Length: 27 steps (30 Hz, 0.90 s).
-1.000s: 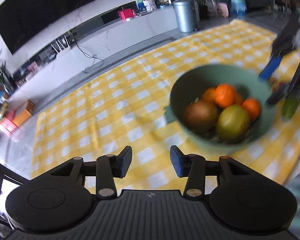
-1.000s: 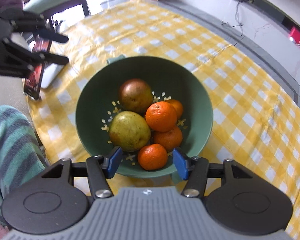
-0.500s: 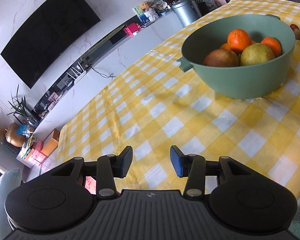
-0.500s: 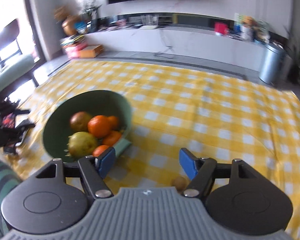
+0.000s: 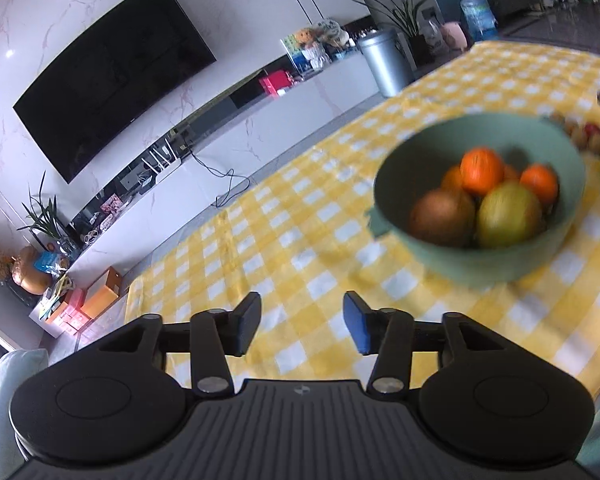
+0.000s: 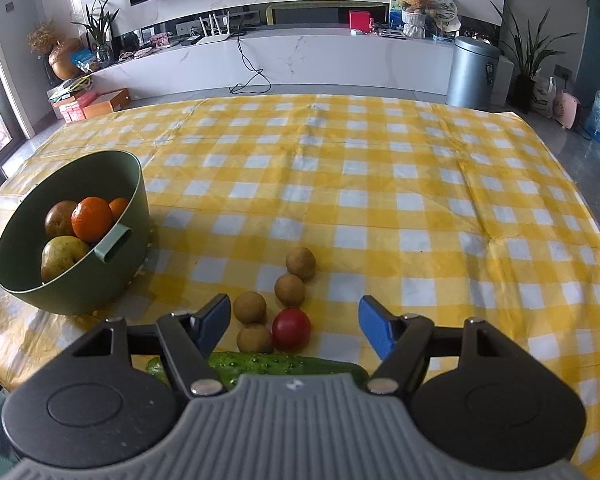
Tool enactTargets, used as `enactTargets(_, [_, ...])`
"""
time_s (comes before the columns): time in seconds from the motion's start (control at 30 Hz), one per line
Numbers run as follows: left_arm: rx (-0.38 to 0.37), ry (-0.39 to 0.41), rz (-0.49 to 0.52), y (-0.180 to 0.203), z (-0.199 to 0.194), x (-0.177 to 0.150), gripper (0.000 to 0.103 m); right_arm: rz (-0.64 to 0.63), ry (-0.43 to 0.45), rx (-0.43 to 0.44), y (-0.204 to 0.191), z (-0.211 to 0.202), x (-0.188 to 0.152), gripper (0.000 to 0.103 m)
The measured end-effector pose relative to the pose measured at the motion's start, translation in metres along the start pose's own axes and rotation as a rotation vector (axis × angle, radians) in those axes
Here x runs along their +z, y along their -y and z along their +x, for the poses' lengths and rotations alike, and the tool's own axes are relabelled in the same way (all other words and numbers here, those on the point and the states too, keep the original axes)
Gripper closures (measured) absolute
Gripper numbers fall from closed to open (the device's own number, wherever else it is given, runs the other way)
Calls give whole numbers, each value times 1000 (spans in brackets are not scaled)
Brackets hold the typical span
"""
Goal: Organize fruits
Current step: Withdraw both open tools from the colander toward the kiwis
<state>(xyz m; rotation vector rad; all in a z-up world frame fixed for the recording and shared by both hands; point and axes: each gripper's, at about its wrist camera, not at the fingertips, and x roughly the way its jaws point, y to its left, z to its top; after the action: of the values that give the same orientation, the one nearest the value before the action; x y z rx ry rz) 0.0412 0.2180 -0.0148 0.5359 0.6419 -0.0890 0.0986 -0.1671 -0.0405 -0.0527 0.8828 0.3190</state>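
1. Desk (image 6: pixel 380 184): covered by a yellow-and-white checked cloth; carries all items below.
2. Green bowl (image 6: pixel 112 200): round, two small side handles, upright at the left of the right-wrist view. Holds oranges (image 6: pixel 92 218), a brownish pear (image 6: pixel 60 218) and a yellow-green pear (image 6: pixel 62 254).
3. Cucumber (image 6: pixel 276 364): lies flat on the cloth, long axis running left to right across the right-wrist view, just beneath the right gripper; its ends are partly hidden by the gripper body.
4. Small red tomato (image 6: pixel 291 329): just beyond the cucumber, touching one of the brown fruits.
5. Four small round brown fruits (image 6: pixel 289 290): clustered beside the tomato, a loose line leading away from the cucumber.
6. Right gripper (image 6: pixel 294 326): released, nothing grasped; tomato and brown fruits appear in the gap.
7. Left gripper (image 5: pixel 302 324): jaws have just been opening, empty, over bare cloth, bowl ahead to its right.
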Motion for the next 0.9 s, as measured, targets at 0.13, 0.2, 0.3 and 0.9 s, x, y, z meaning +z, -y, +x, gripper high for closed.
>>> enactTargets(0.13, [-108,-5,-27,15,-14,35,42,-43,-3,12,-4,3,-3,41])
enactTargets(0.2, [-151,-9,-10,29,-19,51,42,-48,-15,25,-4,5,-3,48])
enactTargets(0.3, [-223,-4,3,50,-27,73,42,-21,-22,43,2,7,-2,52])
enactTargets(0.9, [-518,-148,-284,183,25,162,68,230,-4,192,54,36,16,72])
